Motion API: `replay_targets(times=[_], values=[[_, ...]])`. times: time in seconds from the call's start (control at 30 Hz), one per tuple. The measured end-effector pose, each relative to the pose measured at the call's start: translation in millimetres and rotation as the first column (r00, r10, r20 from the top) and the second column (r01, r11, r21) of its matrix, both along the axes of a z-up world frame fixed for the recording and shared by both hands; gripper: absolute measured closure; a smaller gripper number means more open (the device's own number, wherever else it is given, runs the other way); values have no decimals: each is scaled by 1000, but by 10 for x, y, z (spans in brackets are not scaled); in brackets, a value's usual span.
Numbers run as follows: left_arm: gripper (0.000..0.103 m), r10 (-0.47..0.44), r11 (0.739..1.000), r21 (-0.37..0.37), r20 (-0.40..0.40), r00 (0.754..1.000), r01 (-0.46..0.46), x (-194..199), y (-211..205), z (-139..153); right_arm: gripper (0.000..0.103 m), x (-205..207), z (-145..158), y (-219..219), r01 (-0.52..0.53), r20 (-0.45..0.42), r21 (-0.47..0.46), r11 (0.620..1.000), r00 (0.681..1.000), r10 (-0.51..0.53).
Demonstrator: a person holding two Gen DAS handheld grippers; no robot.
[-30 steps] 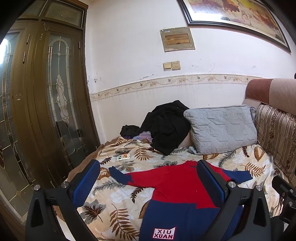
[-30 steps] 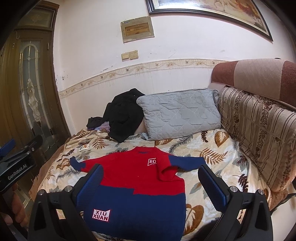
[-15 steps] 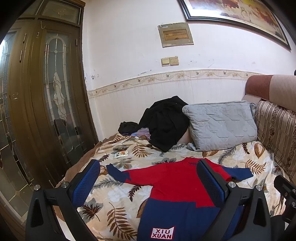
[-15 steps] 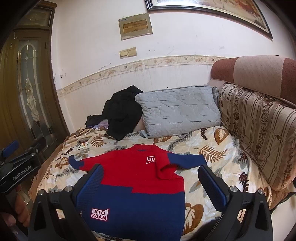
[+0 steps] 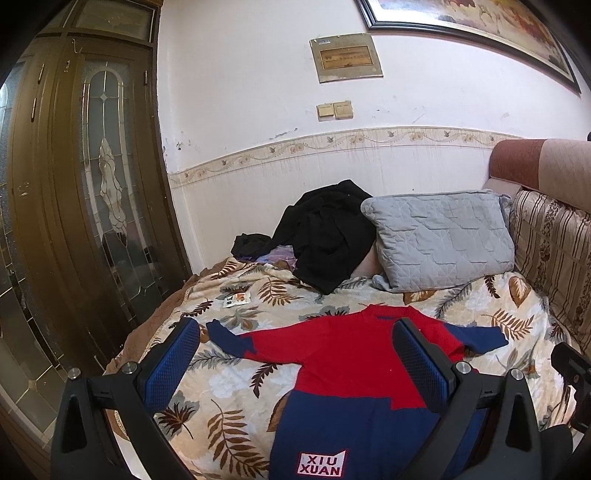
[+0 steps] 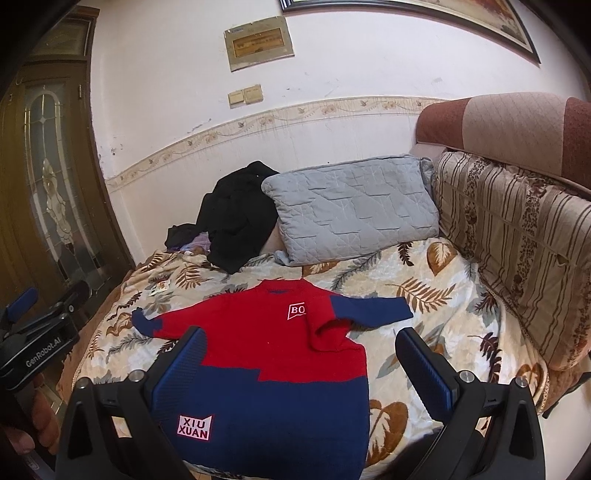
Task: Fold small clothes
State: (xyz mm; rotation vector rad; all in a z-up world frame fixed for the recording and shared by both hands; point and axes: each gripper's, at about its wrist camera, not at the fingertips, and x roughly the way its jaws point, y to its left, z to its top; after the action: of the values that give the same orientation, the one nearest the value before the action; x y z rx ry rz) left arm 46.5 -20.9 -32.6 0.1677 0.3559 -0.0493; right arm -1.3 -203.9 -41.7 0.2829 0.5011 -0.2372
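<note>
Folding is not yet beginning, as far as these views show; the sweater (image 6: 273, 354) is lying flat and face up on the bedspread (image 6: 436, 291), hem near, collar far, with both sleeves spread out to the sides; the right sleeve is puckering a little at the armpit, and no crease or fold is showing anywhere in the body. Everything is therefore remaining to do: sleeves in, sides in, then hem toward collar, by my judgement.

Both tools are hanging above the near edge with nothing between their fingers; the left gripper (image 5: 295, 362) is standing wide apart over the sweater's left half, and the right gripper (image 6: 301, 363) is standing equally wide over its right half and the bare spread beside it; neither is touching cloth.

The surface is looking soft and leaf-printed, likely giving under pressure; a grey pillow (image 6: 351, 210) is leaning at the far end, with a black garment (image 6: 236, 225) heaped to its left; a striped backrest (image 6: 517, 240) is running along the right; a small card (image 5: 236, 298) is lying far left of the sweater; a wooden door (image 5: 85, 206) with glass panes is standing on the left, and a framed picture (image 5: 472, 22) is hanging on the white wall.
</note>
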Motion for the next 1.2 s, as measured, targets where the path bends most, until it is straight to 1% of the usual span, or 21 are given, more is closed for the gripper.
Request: replay_targets(times=[0.63,0.83,0.9,0.93,0.97,1.0,1.03,1.07,1.13,1.17,1.2], values=[[0,9,1000,-9,-6,1000,-9,26,53,-15,0,58,-49,97,-27,-10,-2,1000,1000,27],[0,9,1000,-8,-19,1000,-9,116,45,-83,0,112,-69,129,-37,-15,-1,999,999,37],[0,-1,1000,-20,-35,999,1,199,53,-145,0,151,-98,108,-52,-15,15,999,999,52],[0,-18,999,-38,-60,998,16,294,58,-207,0,173,-116,75,-63,-12,33,997,998,63],[0,-36,998,-54,-107,994,30,421,54,-295,0,202,-139,32,-76,-6,53,996,997,76],[0,-64,996,-77,-170,983,52,581,39,-413,0,240,-175,-30,-94,1,76,993,996,95],[0,-97,992,-105,-239,966,74,785,19,-572,0,306,-230,-135,-122,6,113,986,993,122],[0,-102,991,-110,-284,953,73,924,-4,-691,0,371,-301,-257,-144,12,160,977,989,144],[0,-73,996,-76,-407,911,46,1342,-85,-1120,0,560,-530,-621,-188,36,305,933,982,186],[0,-66,997,-67,-444,893,40,1502,-121,-1297,0,656,-656,-794,-182,32,367,913,983,183],[0,-48,998,-51,-476,878,27,1643,-154,-1464,0,813,-875,-1077,-152,14,461,874,986,164]])
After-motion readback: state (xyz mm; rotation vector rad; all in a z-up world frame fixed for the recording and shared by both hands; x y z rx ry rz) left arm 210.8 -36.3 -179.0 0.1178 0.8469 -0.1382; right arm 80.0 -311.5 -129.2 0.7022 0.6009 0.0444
